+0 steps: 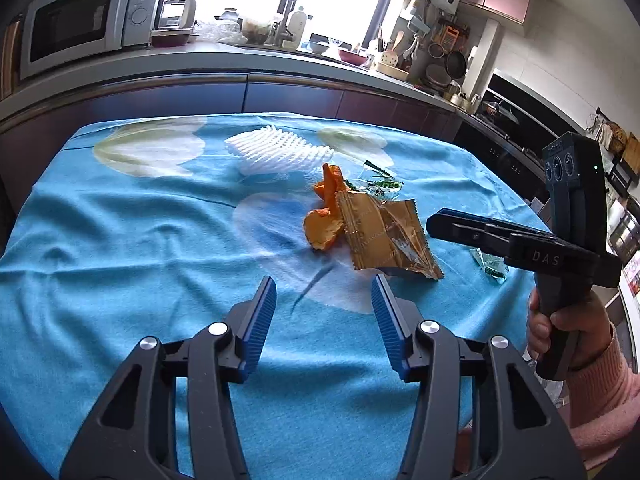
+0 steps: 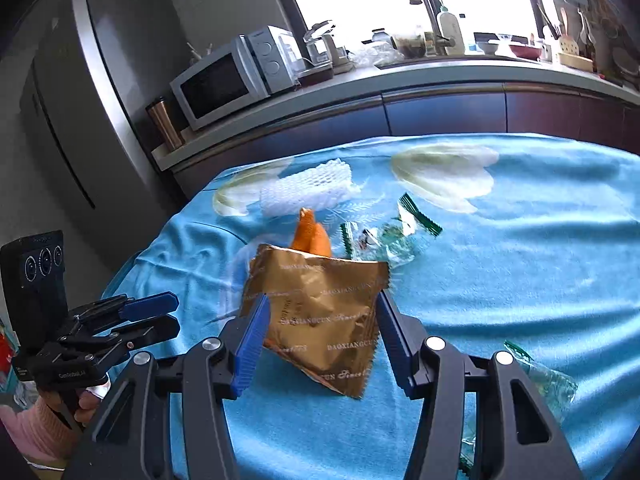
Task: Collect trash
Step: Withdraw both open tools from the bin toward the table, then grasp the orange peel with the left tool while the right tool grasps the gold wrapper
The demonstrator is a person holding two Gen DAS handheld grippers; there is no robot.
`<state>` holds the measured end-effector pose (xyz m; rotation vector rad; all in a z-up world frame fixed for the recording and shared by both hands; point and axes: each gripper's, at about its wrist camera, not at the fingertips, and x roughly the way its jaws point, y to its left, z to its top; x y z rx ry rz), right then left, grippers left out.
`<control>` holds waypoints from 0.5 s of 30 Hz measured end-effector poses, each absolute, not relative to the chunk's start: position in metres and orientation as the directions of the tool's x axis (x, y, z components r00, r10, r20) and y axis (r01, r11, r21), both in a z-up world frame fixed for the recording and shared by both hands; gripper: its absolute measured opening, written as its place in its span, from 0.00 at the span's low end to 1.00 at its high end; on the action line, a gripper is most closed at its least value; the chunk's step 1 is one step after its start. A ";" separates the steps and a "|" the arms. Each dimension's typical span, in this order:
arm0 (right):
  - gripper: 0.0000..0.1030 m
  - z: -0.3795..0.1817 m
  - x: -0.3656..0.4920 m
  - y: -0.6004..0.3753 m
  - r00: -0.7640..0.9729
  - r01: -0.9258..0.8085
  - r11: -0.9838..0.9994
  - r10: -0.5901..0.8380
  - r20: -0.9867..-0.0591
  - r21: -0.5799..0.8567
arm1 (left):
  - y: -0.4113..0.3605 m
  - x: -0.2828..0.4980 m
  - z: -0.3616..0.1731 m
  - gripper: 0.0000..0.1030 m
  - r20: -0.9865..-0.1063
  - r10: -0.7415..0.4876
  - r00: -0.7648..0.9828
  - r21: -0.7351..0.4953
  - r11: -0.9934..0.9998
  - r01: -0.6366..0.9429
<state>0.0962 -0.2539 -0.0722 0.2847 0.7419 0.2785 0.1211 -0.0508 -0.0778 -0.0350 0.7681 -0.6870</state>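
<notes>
A crumpled gold snack wrapper [image 1: 384,236] lies on the blue tablecloth [image 1: 120,240], next to orange peel [image 1: 326,220]. In the right wrist view the gold wrapper [image 2: 324,320] sits between my right gripper's [image 2: 320,312] open jaws, apart from both pads. The right gripper [image 1: 440,220] shows side-on in the left wrist view, just right of the wrapper. My left gripper [image 1: 324,292] is open and empty, hovering short of the wrapper. A white foam net [image 1: 276,152] and clear green-edged wrappers [image 1: 380,180] lie farther back. Another clear wrapper [image 2: 548,380] lies under the right gripper's right arm.
The table's far edge meets dark kitchen cabinets [image 1: 280,96] under a counter with a microwave [image 1: 88,20]. A grey fridge [image 2: 92,92] stands at the left in the right wrist view. The left gripper [image 2: 152,312] shows at that view's lower left.
</notes>
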 end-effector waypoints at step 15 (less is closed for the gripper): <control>0.08 -0.099 0.113 -0.264 0.613 -0.172 0.846 0.493 -0.617 0.505 | -0.061 0.163 -0.080 0.47 -0.663 -0.545 0.513 -0.257 0.809 0.528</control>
